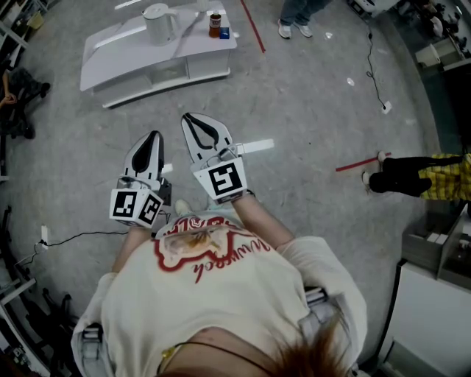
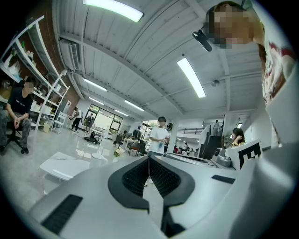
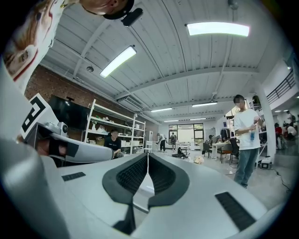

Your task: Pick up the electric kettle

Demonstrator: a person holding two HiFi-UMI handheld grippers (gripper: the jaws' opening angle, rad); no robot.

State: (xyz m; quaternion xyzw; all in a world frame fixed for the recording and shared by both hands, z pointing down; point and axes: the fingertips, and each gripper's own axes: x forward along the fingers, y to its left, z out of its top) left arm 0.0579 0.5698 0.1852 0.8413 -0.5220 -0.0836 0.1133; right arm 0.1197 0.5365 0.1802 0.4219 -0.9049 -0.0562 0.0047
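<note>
The white electric kettle (image 1: 160, 22) stands on a low white table (image 1: 125, 51) at the far left of the head view, well ahead of both grippers. My left gripper (image 1: 154, 135) and right gripper (image 1: 189, 118) are held side by side in front of the person's chest, pointing level toward the table. Both are shut with nothing between the jaws. In the left gripper view the left gripper (image 2: 149, 158) shows its ribbed pads pressed together, with the white table (image 2: 63, 166) low on the left. The right gripper (image 3: 148, 156) looks the same in its own view.
A brown jar (image 1: 215, 24) and a small blue item (image 1: 224, 33) share the table. Red tape lines (image 1: 254, 28) and a black cable (image 1: 376, 77) cross the grey floor. One person stands beyond the table (image 1: 294, 28); another in yellow plaid (image 1: 430, 178) is at right. Shelving lines the left edge.
</note>
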